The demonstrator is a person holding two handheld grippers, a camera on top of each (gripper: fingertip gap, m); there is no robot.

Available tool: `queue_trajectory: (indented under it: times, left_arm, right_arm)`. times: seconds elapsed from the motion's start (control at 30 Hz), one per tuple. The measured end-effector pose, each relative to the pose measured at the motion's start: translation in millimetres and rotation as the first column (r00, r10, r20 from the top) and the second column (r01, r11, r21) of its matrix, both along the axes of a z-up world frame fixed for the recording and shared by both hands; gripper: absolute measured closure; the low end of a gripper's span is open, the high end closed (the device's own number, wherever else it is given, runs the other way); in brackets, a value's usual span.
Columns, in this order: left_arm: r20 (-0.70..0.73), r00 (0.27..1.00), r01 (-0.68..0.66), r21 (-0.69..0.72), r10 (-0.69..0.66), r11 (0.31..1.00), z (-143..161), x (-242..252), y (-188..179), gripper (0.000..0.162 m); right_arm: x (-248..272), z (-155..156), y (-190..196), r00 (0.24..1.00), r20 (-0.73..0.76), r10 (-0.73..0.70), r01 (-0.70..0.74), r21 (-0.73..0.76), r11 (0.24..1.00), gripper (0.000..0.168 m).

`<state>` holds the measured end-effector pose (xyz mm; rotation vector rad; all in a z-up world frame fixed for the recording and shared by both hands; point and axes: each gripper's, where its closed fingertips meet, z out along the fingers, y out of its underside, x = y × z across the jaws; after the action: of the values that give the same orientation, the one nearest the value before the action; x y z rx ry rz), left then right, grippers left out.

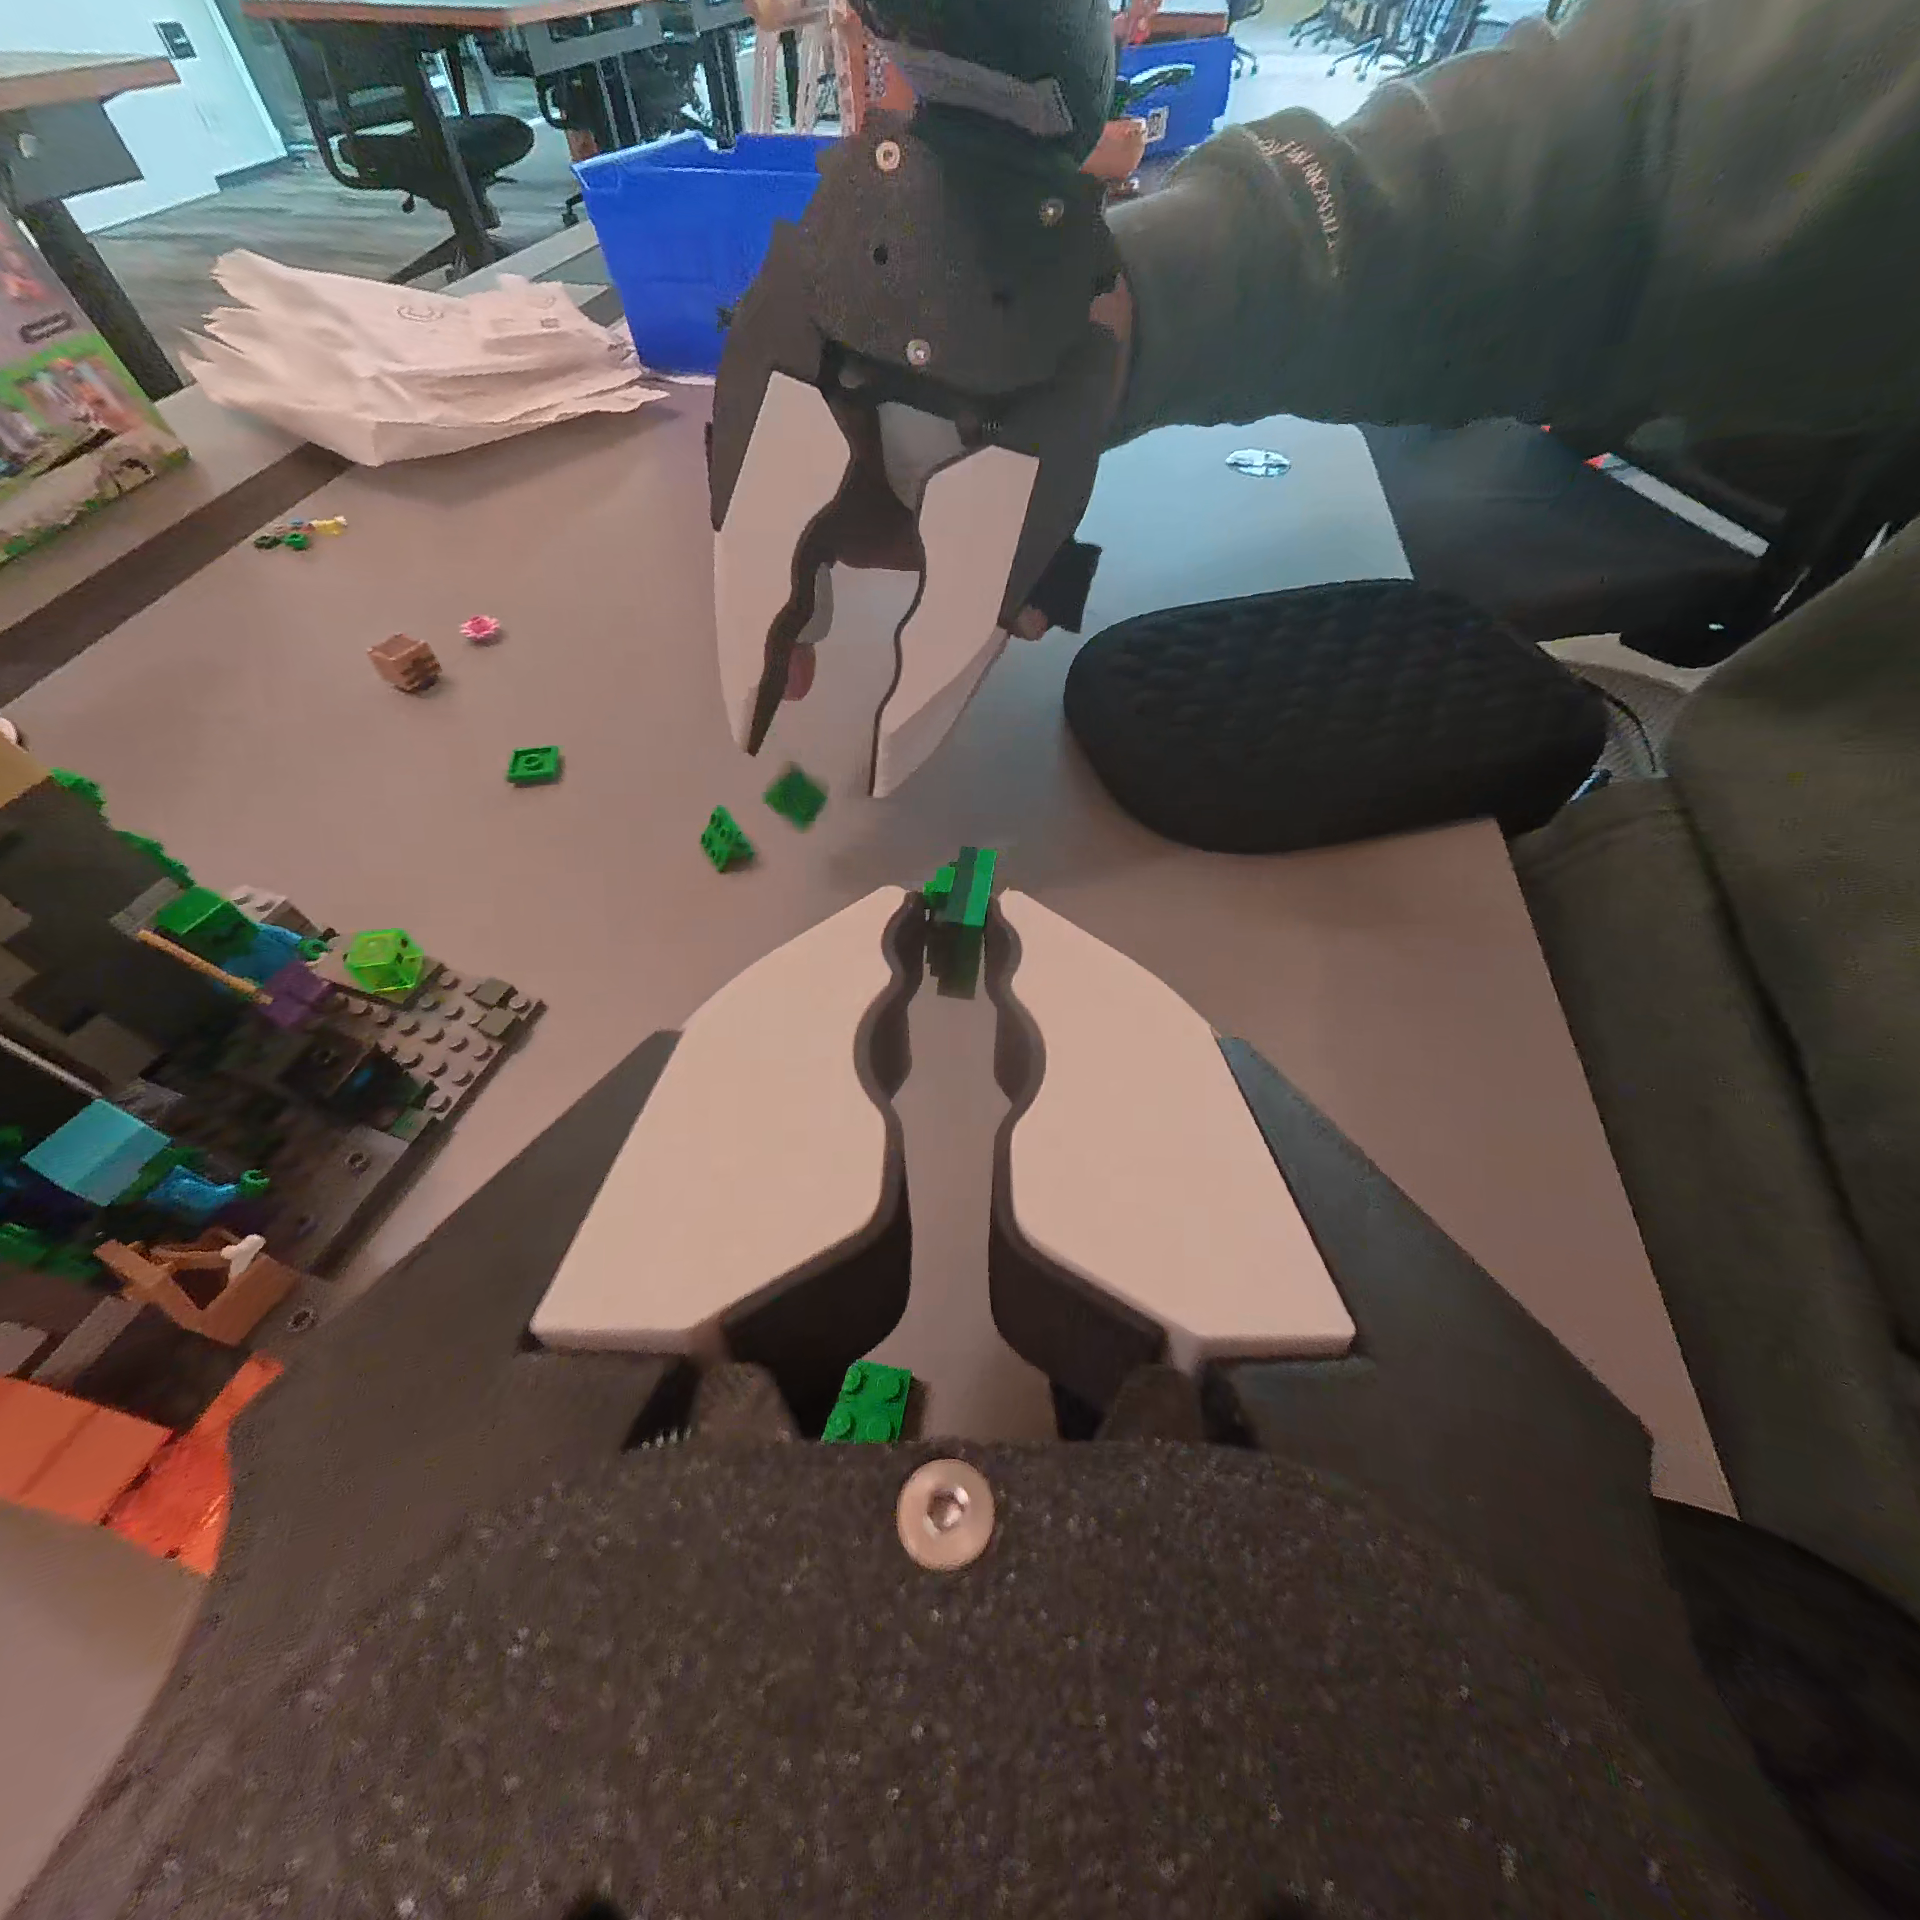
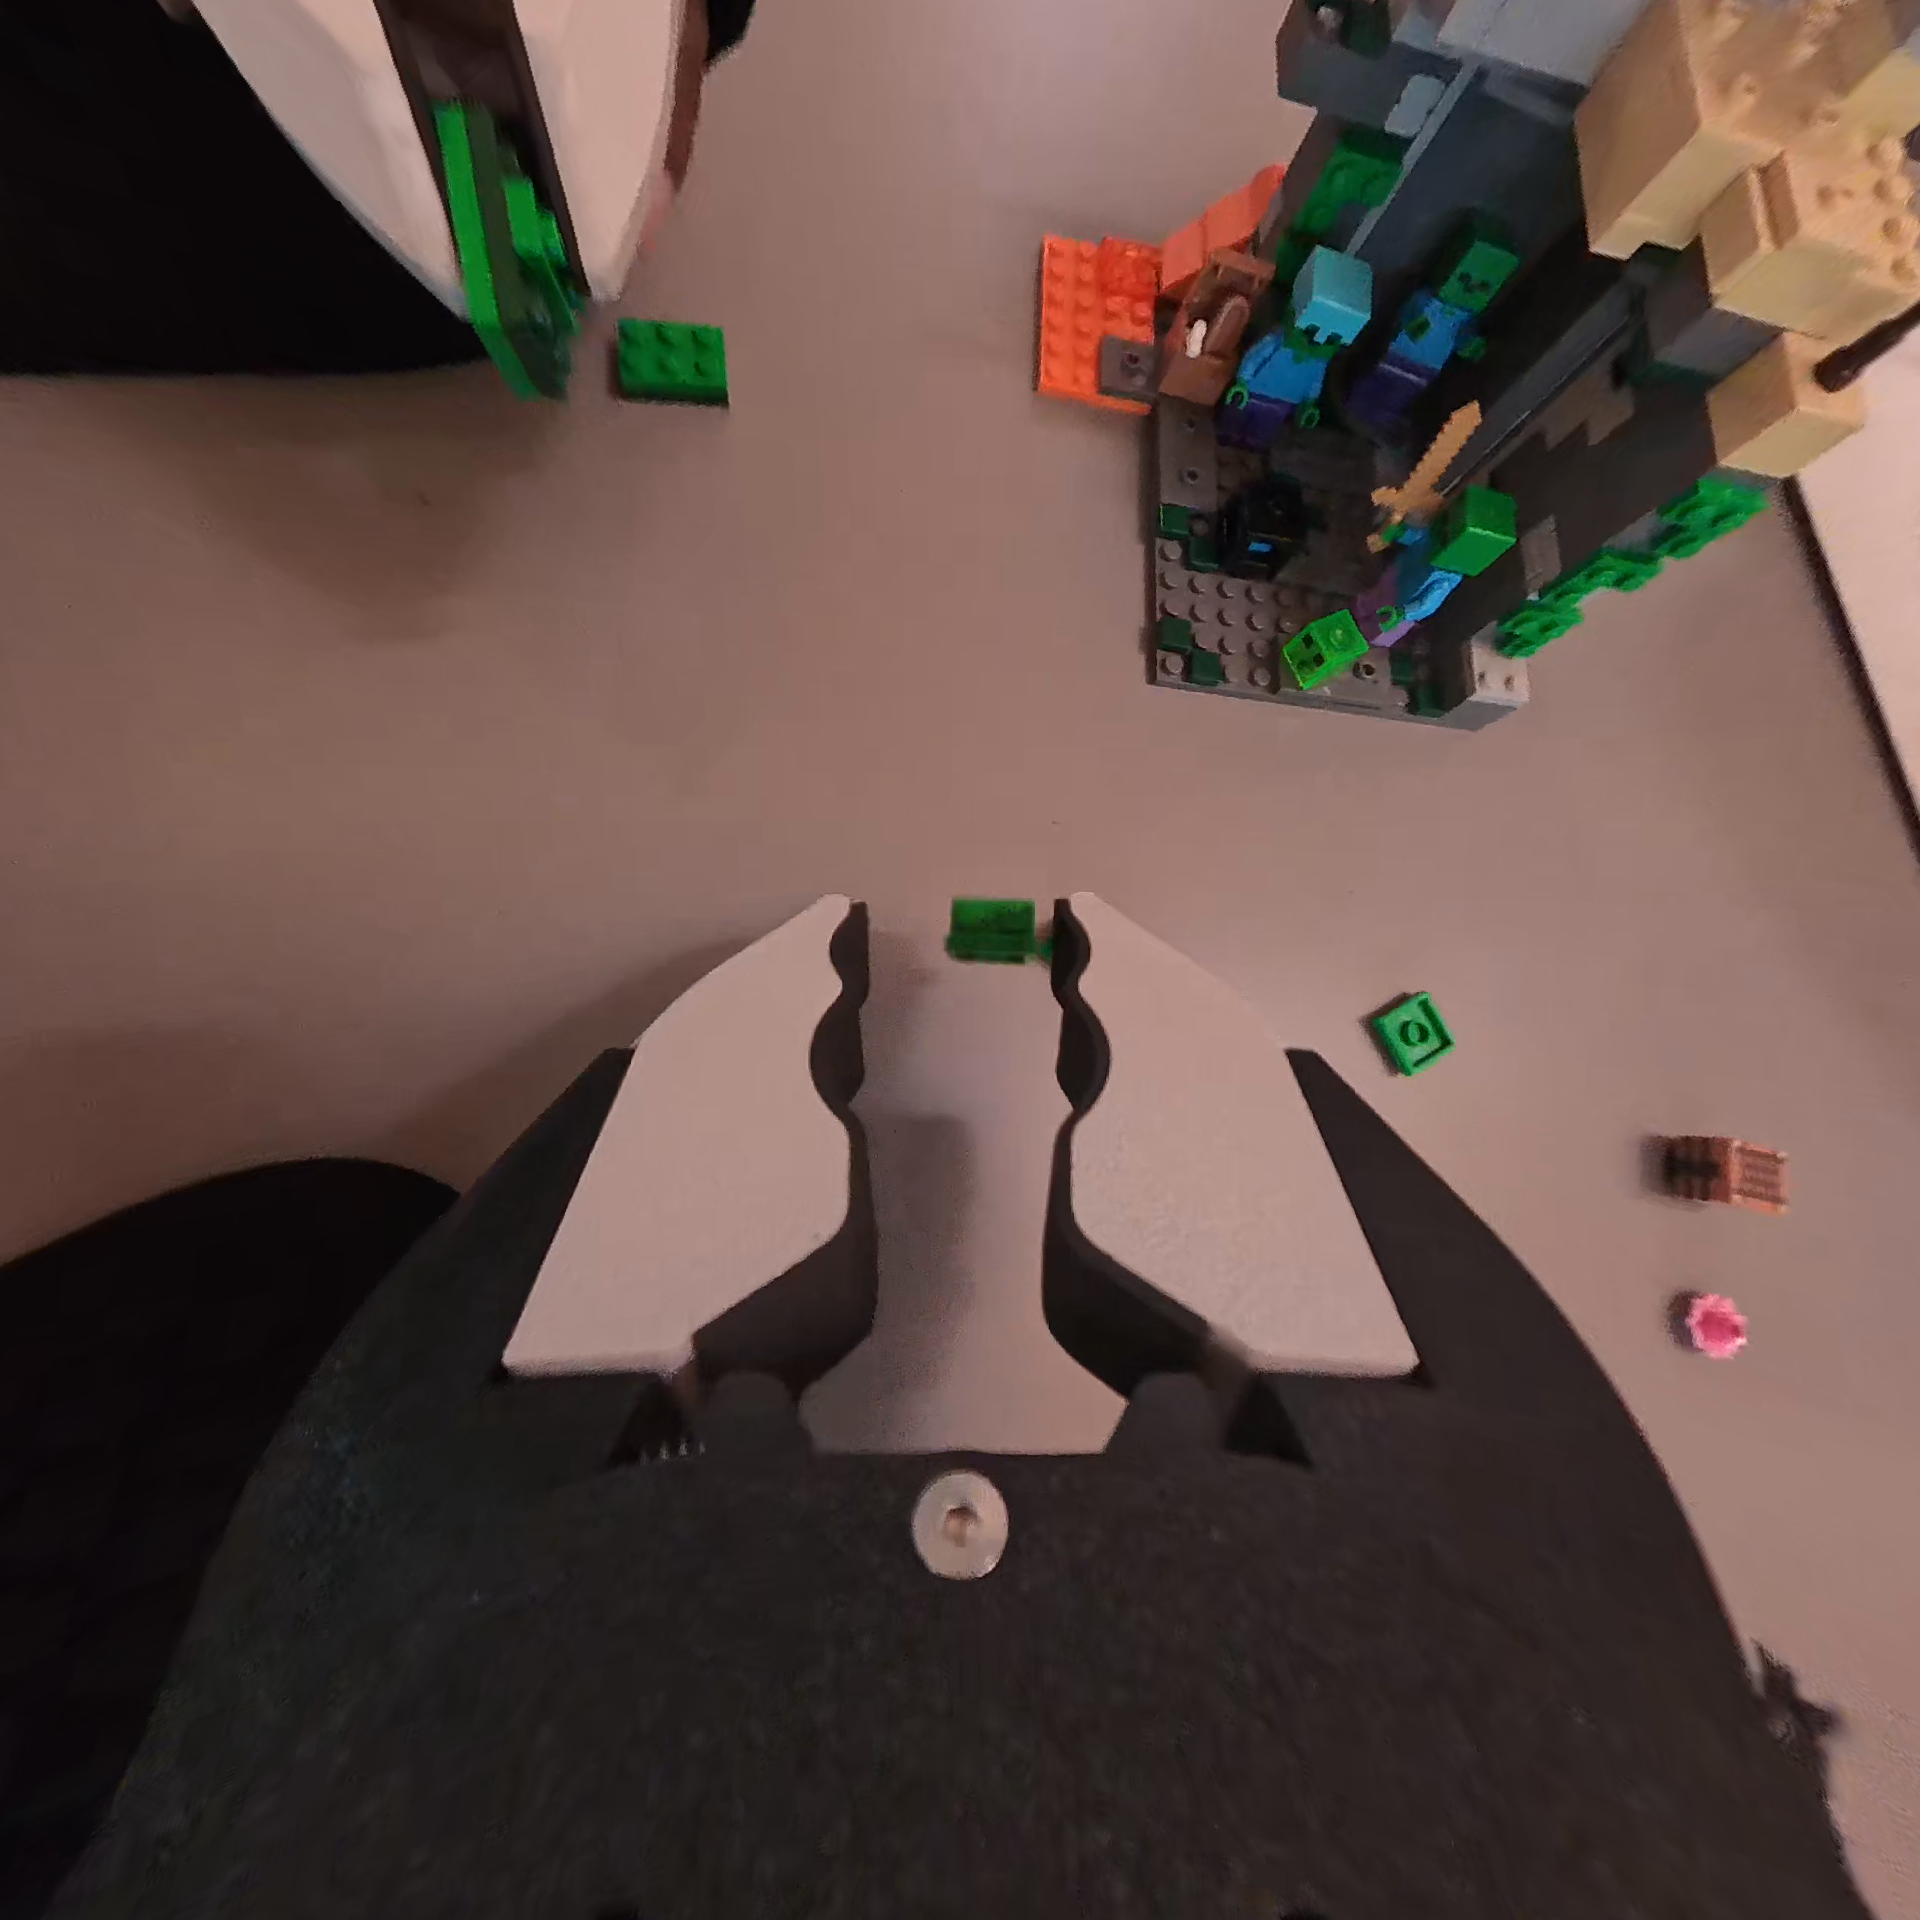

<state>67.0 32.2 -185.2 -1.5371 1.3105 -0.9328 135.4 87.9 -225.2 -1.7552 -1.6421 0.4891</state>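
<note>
Green bricks are scattered all over the grey tabletop (image 1: 1195,1039) from my left wrist view. My left hand-held gripper (image 1: 954,914) is pinched narrow on a small green brick stack (image 1: 961,914) right at its tips. Another green 2x2 brick (image 1: 868,1403) sits on the tabletop under the gripper's base. Farther out, the right hand-held gripper (image 1: 816,764) points down with its tips apart, just above a blurred green plate (image 1: 795,798); a grey-green sleeve (image 1: 1507,249) runs off behind it. Left of me there's a brick-built model (image 1: 208,1039), plus white paper bags (image 1: 416,358), a blue bin (image 1: 675,239) and a black cushion (image 1: 1320,717). The bags carry print I can't read.

Right wrist view: that gripper (image 2: 961,925) is spread wide, with the green plate (image 2: 992,928) near its right tip. Whether they touch, I can't tell. A square green tile (image 2: 1411,1032), brown block (image 2: 1725,1174) and pink flower piece (image 2: 1712,1325) lie off to the right.
</note>
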Motion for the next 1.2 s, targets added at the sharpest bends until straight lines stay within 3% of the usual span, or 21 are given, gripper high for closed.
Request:
queue_trajectory:
  times: [0.23, 0.5, 0.83, 1.0, 1.1, 1.2]
  left_arm:
    - [0.0, 1.0, -0.008, 0.013, 0.008, 1.0, -0.8, 1.0, 1.2, 0.151]
    - [0.064, 0.997, 0.036, 0.065, -0.041, 0.997, 9.9, 4.4, -7.9, 0.151]
    - [0.134, 0.989, 0.051, 0.049, -0.057, 0.997, 19.4, 4.9, -12.5, 0.149]
    - [0.249, 0.967, 0.076, -0.111, -0.046, 0.991, 32.1, 1.2, -8.3, 0.134]
    - [0.341, 0.94, 0.136, -0.285, -0.032, 0.949, 41.9, 0.4, -8.4, 0.128]
    - [0.375, 0.927, 0.139, -0.365, 0.009, 0.92, 45.6, 2.6, -5.3, 0.126]
  right_arm:
    - [1.1, 14.6, -11.9, 0.995, -0.099, -0.028, 0.027, -0.011, 1.0, 0.127]
    - [-50.2, 41.8, -65.8, 0.957, -0.275, 0.097, -0.071, 0.104, 0.992, 0.141]
    - [-73.5, 52.5, -65.0, 0.945, -0.31, 0.107, -0.02, 0.273, 0.962, 0.16]
    - [-71.0, 63.7, -55.3, 0.944, -0.319, 0.082, 0.071, 0.44, 0.895, 0.16]
    - [-67.6, 75.4, -47.4, 0.945, -0.32, 0.068, 0.134, 0.568, 0.812, 0.161]
    - [-68.4, 79.2, -44.9, 0.961, -0.266, 0.072, 0.135, 0.684, 0.717, 0.161]
